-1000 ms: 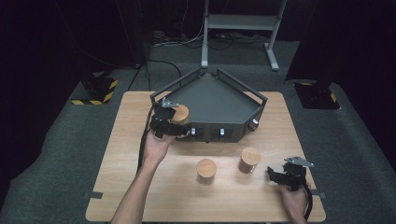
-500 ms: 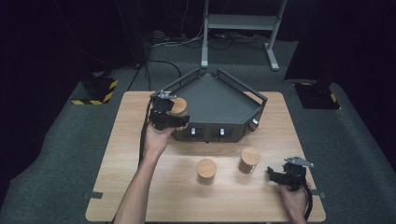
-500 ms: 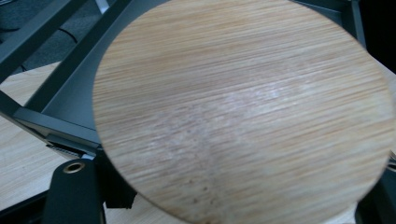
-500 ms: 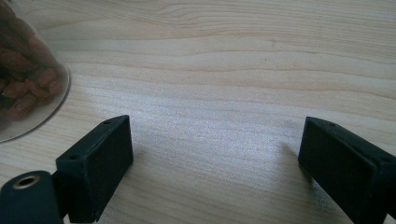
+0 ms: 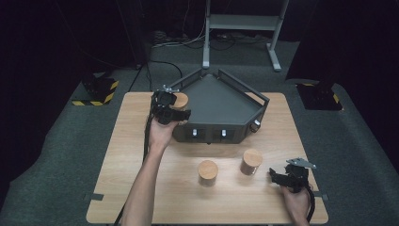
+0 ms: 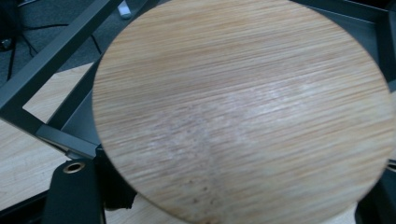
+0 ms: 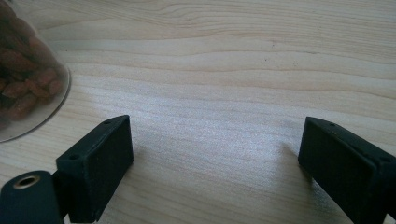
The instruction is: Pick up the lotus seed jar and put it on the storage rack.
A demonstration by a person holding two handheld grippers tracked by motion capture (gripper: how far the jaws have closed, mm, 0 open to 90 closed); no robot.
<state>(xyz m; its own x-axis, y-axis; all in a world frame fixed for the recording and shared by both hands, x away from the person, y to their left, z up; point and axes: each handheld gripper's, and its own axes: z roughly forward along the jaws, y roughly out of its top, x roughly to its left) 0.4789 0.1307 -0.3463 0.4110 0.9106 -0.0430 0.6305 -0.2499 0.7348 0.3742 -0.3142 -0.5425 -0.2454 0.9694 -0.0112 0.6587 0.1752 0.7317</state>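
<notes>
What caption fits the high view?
Left gripper holds a wooden-lidded jar at the grey tray; right gripper rests open.

The desk (image 5: pixel 141 188) is pale, matt wood grain. The jar lid (image 6: pixel 243 107) is finely streaked bamboo-like wood. The angular tray (image 5: pixel 221 101) looks matt dark-grey metal.

Pale striped wood-grain jar lid (image 6: pixel 243 107), dark grey tray (image 5: pixel 221 101), light wooden table (image 5: pixel 127 155), black grippers (image 5: pixel 169 109), reddish-brown contents in clear jar (image 7: pixel 23 79), yellow-and-black striped block (image 5: pixel 96 90)
</notes>
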